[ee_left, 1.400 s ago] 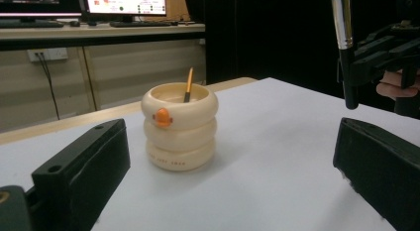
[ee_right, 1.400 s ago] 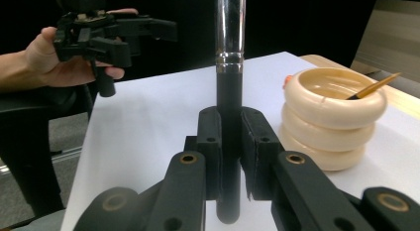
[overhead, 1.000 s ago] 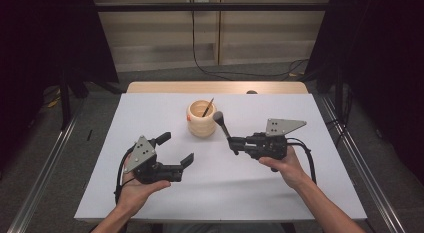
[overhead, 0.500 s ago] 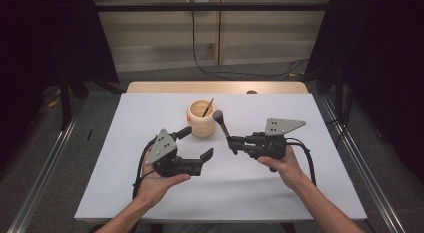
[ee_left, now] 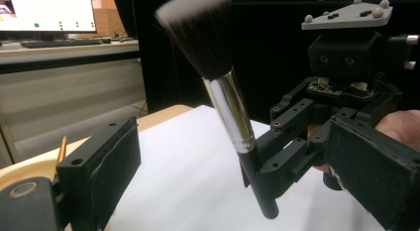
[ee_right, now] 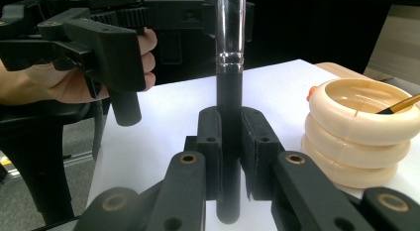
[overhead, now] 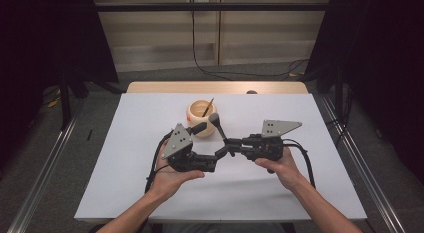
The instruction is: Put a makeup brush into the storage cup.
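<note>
Right gripper view: my right tool (ee_right: pixel 231 142) is clamped tight on the black handle of the makeup brush (ee_right: pixel 229 117), pads pressing it from both sides, the brush standing upright with its silver ferrule above the jaws. In the high view that tool (overhead: pixel 231 145) holds the brush tilted, bristle head up and leaning toward the cup. My left tool (overhead: pixel 212 153) is just beside it, jaws spread wide and holding nothing; in the left gripper view the brush (ee_left: pixel 233 117) stands between its two pads (ee_left: pixel 106 161) without either touching it.

I judge the work about midway: the brush is lifted off the desk (overhead: pixel 125 193) and secure in one tool, and what looks left is either a handover to the open left tool or setting the brush into the cream ringed cup (overhead: pixel 202 115).

The cup stands near, behind both tools, already holding a thin pencil-like brush (overhead: pixel 207 107) that leans across its mouth and could get in the way of dropping another in. The left tool itself crowds the path between brush and cup.
</note>
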Motion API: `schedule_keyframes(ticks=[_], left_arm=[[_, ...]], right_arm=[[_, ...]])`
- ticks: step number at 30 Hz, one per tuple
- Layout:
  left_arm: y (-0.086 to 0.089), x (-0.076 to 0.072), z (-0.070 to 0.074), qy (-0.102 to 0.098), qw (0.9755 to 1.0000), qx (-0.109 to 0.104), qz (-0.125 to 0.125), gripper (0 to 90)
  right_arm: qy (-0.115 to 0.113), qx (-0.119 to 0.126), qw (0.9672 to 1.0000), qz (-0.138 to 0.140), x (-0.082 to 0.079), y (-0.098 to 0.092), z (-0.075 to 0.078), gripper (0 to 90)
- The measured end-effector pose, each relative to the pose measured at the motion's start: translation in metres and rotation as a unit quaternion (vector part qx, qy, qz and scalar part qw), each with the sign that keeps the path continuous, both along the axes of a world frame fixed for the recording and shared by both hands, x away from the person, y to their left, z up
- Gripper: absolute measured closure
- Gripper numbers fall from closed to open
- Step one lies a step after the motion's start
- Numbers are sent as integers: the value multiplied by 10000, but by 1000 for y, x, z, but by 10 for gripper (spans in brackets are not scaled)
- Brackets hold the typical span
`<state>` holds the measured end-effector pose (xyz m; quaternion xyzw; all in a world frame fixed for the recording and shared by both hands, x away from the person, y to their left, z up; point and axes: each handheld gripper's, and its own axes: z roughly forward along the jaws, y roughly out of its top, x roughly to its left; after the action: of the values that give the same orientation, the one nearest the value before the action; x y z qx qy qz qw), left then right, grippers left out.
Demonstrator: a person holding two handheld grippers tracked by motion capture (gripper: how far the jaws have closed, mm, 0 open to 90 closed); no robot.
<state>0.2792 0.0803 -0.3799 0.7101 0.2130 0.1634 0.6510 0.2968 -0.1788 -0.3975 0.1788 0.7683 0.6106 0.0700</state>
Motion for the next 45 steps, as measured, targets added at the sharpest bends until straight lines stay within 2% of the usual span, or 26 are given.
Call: schedule_keyframes(ticks=[4, 6, 9, 12, 20, 23, 28, 32, 35, 38, 40, 42, 45], left_arm=[[-4, 2, 0, 0, 10000, -46, 8, 81], [-6, 4, 0, -19, 10000, -88, -39, 112], [-8, 6, 1, 25, 9999, -142, -12, 204], [-8, 8, 2, -27, 9999, -120, -20, 278], [-10, 12, 8, 96, 9997, -194, -138, 521], [-11, 14, 10, 150, 9996, -197, -161, 581], [-13, 14, 11, 242, 9991, -239, -271, 617], [-11, 17, 9, 358, 9989, -223, -190, 615], [-9, 19, 7, 425, 9985, -328, -108, 617], [-10, 18, 6, 490, 9982, -284, -219, 670], [-9, 19, 6, 586, 9972, -348, -298, 736], [-9, 20, 6, 670, 9965, -355, -341, 748], [-8, 19, 6, 662, 9967, -330, -342, 752]], right_arm=[[-26, -18, 10000, 5, 0, 1, 0, 802], [-33, -24, 10000, 8, 0, 2, 1, 802], [-22, -8, 10000, -6, 0, 0, 0, 802], [-26, 2, 10000, -18, 0, 0, 1, 802], [-52, 18, 10000, -77, 0, -2, 3, 802], [-72, 29, 9999, -107, 1, -3, 4, 802], [-69, 36, 9999, -113, 0, -3, 3, 802], [-74, 48, 9998, -151, 1, -4, 4, 802], [-77, 60, 9998, -171, 1, -4, 4, 802], [-56, 42, 9998, -167, 2, -4, 2, 802], [-48, 28, 9998, -170, 2, -4, 2, 802], [-35, 37, 9999, -150, 2, -3, 1, 802], [-30, 33, 9999, -145, 2, -2, 0, 802]])
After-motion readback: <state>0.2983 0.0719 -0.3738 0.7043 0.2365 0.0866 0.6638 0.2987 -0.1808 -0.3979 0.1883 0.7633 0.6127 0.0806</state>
